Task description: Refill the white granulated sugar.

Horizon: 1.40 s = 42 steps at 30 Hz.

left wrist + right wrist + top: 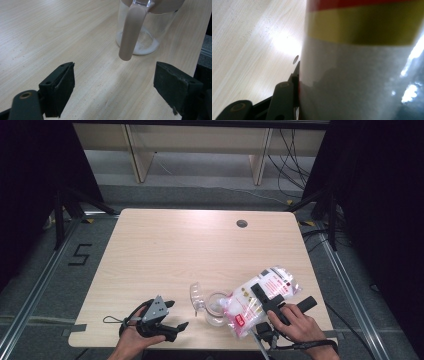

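Here the right gripper (264, 301) jaws clamp a soft, slippery bag (260, 297) tilted over the fragile glass jug (216, 309); left gripper (175, 315) jaws apart; best gripped mid-bag.

Tilted white-powder bag (260, 301) over glass jug (215, 309)

Pale wood table (165, 250); clear jug (216, 309) and clear lid (196, 295) near front edge

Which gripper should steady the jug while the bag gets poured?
Left. The left gripper is open and empty, facing the jug's handle; the right gripper already clamps the bag tilted at the jug.
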Available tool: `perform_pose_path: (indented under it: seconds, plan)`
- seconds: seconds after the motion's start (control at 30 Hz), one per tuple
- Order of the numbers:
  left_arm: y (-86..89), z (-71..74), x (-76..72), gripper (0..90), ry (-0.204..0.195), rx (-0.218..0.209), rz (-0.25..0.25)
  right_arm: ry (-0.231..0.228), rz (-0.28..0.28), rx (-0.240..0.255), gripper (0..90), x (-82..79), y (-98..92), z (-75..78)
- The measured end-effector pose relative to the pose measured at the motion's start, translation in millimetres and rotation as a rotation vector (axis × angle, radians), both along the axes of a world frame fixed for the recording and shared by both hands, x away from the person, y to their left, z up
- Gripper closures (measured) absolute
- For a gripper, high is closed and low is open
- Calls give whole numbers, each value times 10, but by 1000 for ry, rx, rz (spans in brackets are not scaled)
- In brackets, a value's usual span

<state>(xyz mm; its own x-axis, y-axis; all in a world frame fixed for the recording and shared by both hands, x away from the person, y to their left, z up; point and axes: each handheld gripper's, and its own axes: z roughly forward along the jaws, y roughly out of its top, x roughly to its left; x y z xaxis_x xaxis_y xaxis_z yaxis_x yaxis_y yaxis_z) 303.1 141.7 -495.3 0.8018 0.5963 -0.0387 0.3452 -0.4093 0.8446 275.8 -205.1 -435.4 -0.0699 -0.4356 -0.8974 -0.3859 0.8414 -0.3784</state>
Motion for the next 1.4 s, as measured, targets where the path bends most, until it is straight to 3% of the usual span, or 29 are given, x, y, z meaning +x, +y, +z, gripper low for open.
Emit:
perform_pose_path:
  seconds: [0.17,0.43,0.57,0.7,0.77,0.83,0.87,1.0,1.1,1.2,1.4]
  plan:
    - [13,13,7,171,-7,16,-11,-16,19,-29,557,17,4,16]
    - [13,16,8,171,-5,19,-11,-3,-3,0,558,-4,-4,-1]
    - [11,16,0,171,11,11,-5,-2,-1,0,559,-3,-3,-1]
    - [-1,1,1,171,-2,3,-1,-10,14,-24,559,4,1,24]
    - [4,6,0,171,3,12,-2,-8,2,5,560,-3,-16,15]
    - [11,11,13,171,-15,17,-19,-6,7,-7,560,4,-9,29]
    - [11,10,12,171,-13,15,-16,-27,26,-21,560,12,-5,39]
    - [2,6,-3,170,4,1,1,-27,23,-16,561,8,-8,38]
    - [10,14,13,171,-12,17,-16,-22,6,1,562,-2,-23,28]
    - [1,7,-4,171,5,2,1,-8,-5,2,562,-9,-28,32]
    - [5,10,6,171,-1,10,-8,-9,0,0,563,-8,-30,35]
